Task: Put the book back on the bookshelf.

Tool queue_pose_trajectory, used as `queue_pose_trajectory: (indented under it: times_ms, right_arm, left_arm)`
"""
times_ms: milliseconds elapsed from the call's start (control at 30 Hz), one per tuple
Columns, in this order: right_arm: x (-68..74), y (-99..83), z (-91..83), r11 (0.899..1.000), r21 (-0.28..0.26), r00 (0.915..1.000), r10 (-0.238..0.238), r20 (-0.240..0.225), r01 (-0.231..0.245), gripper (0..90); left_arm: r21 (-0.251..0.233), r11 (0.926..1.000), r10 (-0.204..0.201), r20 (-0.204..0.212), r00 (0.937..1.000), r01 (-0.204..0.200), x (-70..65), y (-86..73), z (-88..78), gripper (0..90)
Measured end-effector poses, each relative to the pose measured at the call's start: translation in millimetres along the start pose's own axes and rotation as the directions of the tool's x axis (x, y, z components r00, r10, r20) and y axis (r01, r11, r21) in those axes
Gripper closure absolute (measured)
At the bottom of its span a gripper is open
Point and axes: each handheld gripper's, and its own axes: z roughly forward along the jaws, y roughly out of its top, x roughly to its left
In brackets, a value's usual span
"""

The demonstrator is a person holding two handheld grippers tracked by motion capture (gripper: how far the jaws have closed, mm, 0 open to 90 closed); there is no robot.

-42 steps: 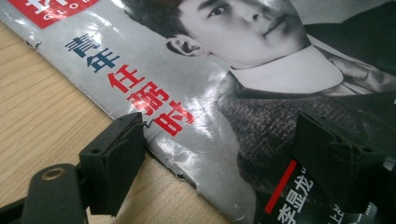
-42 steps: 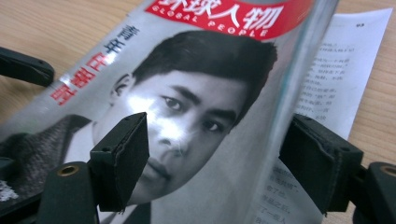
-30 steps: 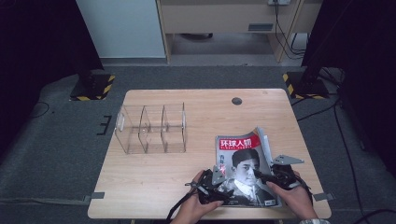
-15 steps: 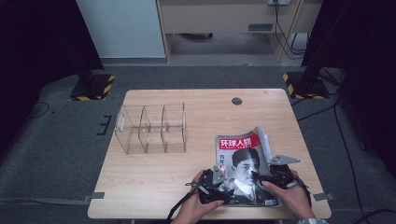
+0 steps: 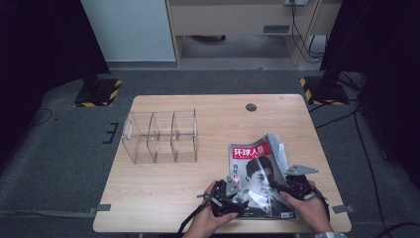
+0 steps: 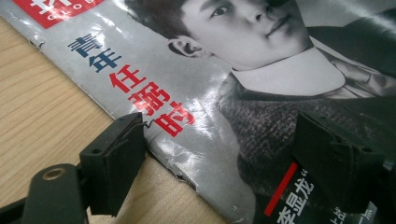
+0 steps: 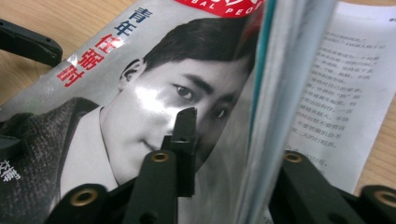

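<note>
A magazine [image 5: 257,171] with a portrait cover lies at the table's front right, its right-hand pages fanned upward. My left gripper [image 5: 234,197] is open at its lower left corner. One jaw rests on the wood by the magazine's edge [image 6: 154,154]; the other hovers over the cover [image 6: 210,93]. My left gripper [image 6: 219,149] holds nothing. My right gripper [image 5: 283,188] is at the lower right edge and its jaws have just been closing. One fingertip [image 7: 187,126] presses on the cover [image 7: 116,93]; the other jaw sits behind the lifted sheaf of pages [image 7: 266,116]. My right gripper [image 7: 233,154] pinches that sheaf.
A clear acrylic organiser [image 5: 161,136] with three compartments stands at the table's middle left. A round cable hole [image 5: 251,107] sits near the far edge. Both hands are close to the table's front edge [image 5: 148,229]. Bare wood lies between the organiser and the magazine.
The right gripper's jaws have drawn together on the magazine's raised right-hand pages. Both hands and the left gripper have stayed where they were.
</note>
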Motion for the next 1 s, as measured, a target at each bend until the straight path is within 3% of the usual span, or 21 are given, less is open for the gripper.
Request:
queue_pose_trajectory:
  times_ms: [133, 267, 333, 433, 500, 567, 600, 633, 700, 833, 1000]
  right_arm:
    - [2.2, 3.8, -1.1, 1.000, -0.017, 0.9997, 0.002, 0.023, -0.002, 80.0]
    - [1.3, 4.7, -2.2, 1.000, -0.021, 0.9999, 0.004, 0.017, -0.004, 82.6]
    - [1.1, 4.8, -2.2, 1.000, -0.023, 0.9998, 0.008, 0.016, -0.008, 83.4]
    - [1.4, 5.4, -2.5, 0.999, -0.033, 0.9998, 0.012, 0.014, -0.012, 85.1]
    - [1.7, 6.6, -4.0, 0.999, -0.036, 1.0000, 0.004, 0.008, -0.003, 86.0]
    - [1.5, 7.2, -5.4, 0.999, -0.047, 1.0000, 0.002, 0.002, -0.002, 87.0]
    - [1.5, 7.2, -5.4, 0.999, -0.047, 1.0000, 0.002, 0.002, -0.002, 87.0]
    - [1.3, 7.7, -7.3, 0.998, -0.057, 0.9999, 0.011, -0.010, -0.012, 87.4]
    - [1.3, 8.0, -8.5, 0.998, -0.063, 0.9998, 0.010, -0.017, -0.011, 87.4]
    - [1.7, 8.7, -12.1, 0.996, -0.090, 0.9991, 0.015, -0.039, -0.019, 87.6]
    - [3.7, 10.4, -16.6, 0.993, -0.115, 0.9984, 0.009, -0.055, -0.015, 87.6]
  left_arm:
    - [0.000, 0.9999, -0.014, -0.008, 0.9999, 0.014, -0.5, 0.9, 1.0, 16.3]
    - [0.003, 0.9997, -0.024, -0.005, 0.9997, 0.024, 0.3, 1.8, 2.3, 14.0]
    - [0.011, 0.9996, -0.026, 0.029, 0.9992, 0.026, 2.3, 2.2, 3.0, 5.7]
    - [0.009, 0.9995, -0.030, 0.029, 0.9991, 0.030, 8.5, 0.8, 1.3, 3.5]
    - [-0.005, 0.9976, -0.069, 0.022, 0.9973, 0.069, 16.5, -1.0, -1.6, 3.6]
    - [-0.029, 0.9916, -0.125, 0.025, 0.9918, 0.126, 25.6, -3.0, -4.6, 4.0]
    - [-0.029, 0.9916, -0.125, 0.025, 0.9918, 0.126, 25.6, -3.0, -4.6, 4.9]
    - [-0.043, 0.9863, -0.158, 0.031, 0.9870, 0.159, 31.2, -3.9, -5.8, 5.4]
    - [-0.055, 0.9810, -0.183, 0.052, 0.9817, 0.186, 35.9, -4.7, -6.9, 6.9]
    - [-0.052, 0.9806, -0.186, 0.062, 0.9806, 0.189, 38.2, -5.5, -7.2, 7.3]
    - [-0.032, 0.9886, -0.145, 0.062, 0.9875, 0.147, 34.6, -2.3, -3.5, 6.7]
